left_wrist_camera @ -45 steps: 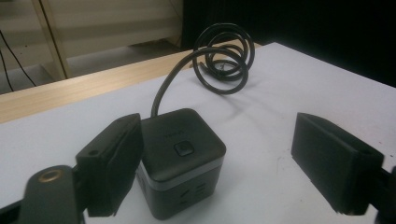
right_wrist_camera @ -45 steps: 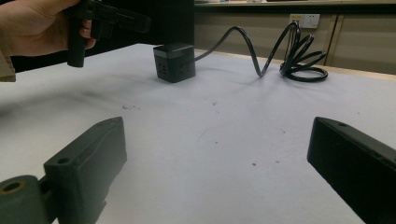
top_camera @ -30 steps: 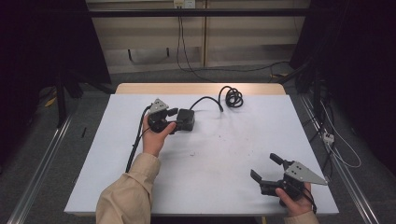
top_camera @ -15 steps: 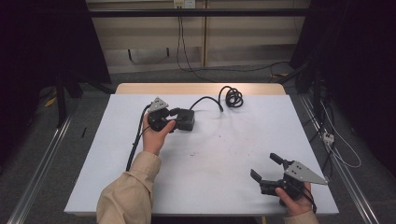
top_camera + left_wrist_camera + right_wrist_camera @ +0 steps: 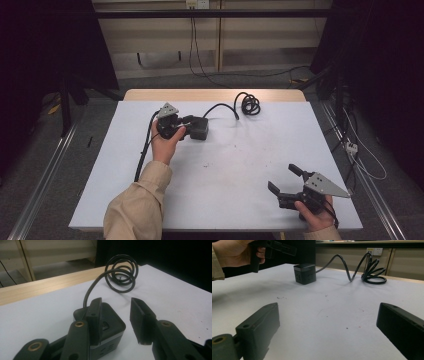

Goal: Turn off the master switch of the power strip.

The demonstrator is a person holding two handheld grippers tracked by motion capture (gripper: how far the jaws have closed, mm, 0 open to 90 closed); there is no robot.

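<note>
A black power cube (image 5: 199, 128) sits on the white table (image 5: 235, 165) at the back left. Its black cable runs to a coil (image 5: 248, 103) near the far edge. My left gripper (image 5: 187, 123) is held at the cube's left side. Its jaws have just been closing. In the left gripper view one jaw lies over the cube (image 5: 112, 322) and the other stands off its right side with a gap, so the left gripper (image 5: 116, 302) is open and not pressing. My right gripper (image 5: 285, 178) rests at the front right, jaws wide open and empty.
The table's wooden far edge (image 5: 215, 94) lies just behind the coil (image 5: 121, 275). From the right gripper view the cube (image 5: 305, 273) stands far off, with bare white surface between it and my right gripper (image 5: 328, 308). Dark floor and metal rails flank the table.
The left gripper's jaws look slightly closer together at the cube. Both hands and the cube stay where they were.
</note>
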